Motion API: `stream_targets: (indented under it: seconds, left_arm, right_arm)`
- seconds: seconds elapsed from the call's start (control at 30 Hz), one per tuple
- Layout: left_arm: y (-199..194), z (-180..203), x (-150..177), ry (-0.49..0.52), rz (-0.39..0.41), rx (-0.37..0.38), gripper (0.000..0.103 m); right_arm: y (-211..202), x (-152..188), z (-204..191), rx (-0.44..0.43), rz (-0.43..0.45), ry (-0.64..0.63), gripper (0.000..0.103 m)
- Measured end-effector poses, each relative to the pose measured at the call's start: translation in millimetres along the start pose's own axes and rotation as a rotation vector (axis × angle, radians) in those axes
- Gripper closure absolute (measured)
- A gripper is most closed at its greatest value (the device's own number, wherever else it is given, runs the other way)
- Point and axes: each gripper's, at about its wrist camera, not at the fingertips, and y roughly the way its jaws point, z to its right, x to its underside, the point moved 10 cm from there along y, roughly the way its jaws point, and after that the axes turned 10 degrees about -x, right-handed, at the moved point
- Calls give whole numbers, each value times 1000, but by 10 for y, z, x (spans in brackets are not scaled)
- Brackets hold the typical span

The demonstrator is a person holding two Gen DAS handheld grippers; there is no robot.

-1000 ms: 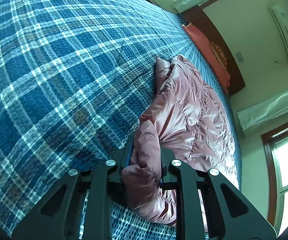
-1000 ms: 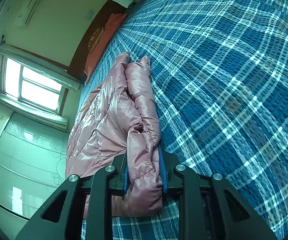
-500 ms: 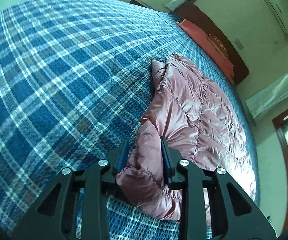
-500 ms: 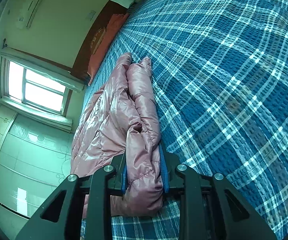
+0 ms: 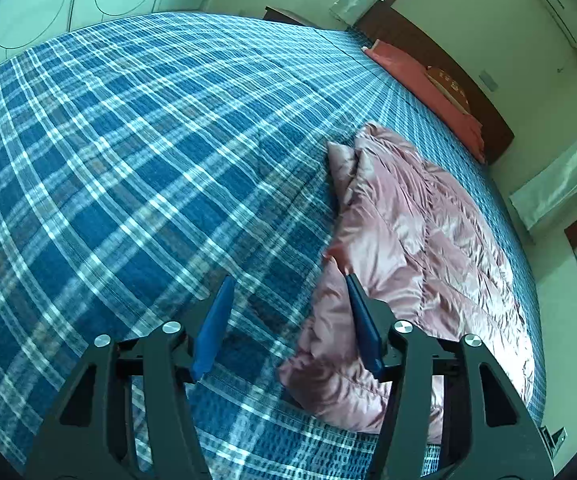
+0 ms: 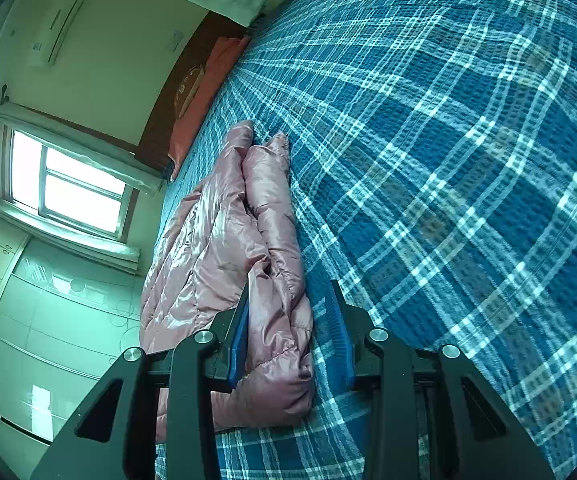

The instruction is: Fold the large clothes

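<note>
While both grippers, left gripper (image 5: 288,312) and right gripper (image 6: 288,316), gape apart, shiny pink quilted jacket (image 5: 416,248) lies folded lengthwise, bedspread (image 5: 128,160) at 9 o'clock.

1. The left gripper (image 5: 288,320) points forward and slightly down, its two black arms reaching out from the bottom of its own camera view.
2. Its blue fingers (image 5: 213,330) are spread wide apart, with nothing clamped between them.
3. The finger on its right side touches the pink jacket (image 5: 416,248) along its outer edge; the finger on its left side is clear of it.
4. The right gripper (image 6: 290,328) also points forward and down.
5. Its blue fingers (image 6: 238,340) are parted, straddling a fold of the jacket without pinching it; a gap shows beside the finger on its right side.
</note>
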Motion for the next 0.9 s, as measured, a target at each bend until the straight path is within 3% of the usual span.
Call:
stream_targets:
  seconds: [0.2,0.33,0.53,0.7,0.9]
  left_arm:
    - [-52,-206,-167,-12,16,-50,44]
    - [-87,-378,-390,34,48,-166,44]
    - [-81,-457,-677,175,89,-335,44]
    - [-198,-178,-772,259,138,-355,44]
    - [-399,571,-584,413,218,-314,44]
  right_arm:
    - [-242,-130,52,66,7,-31,64]
    - [-381,-227,37,148,23,-79,64]
    - [-609,-453,39,346,59,-163,64]
    - [-540,-497,-378,465,47,-355,64]
    - [-106,-162,-1093,447,-16,-578,64]
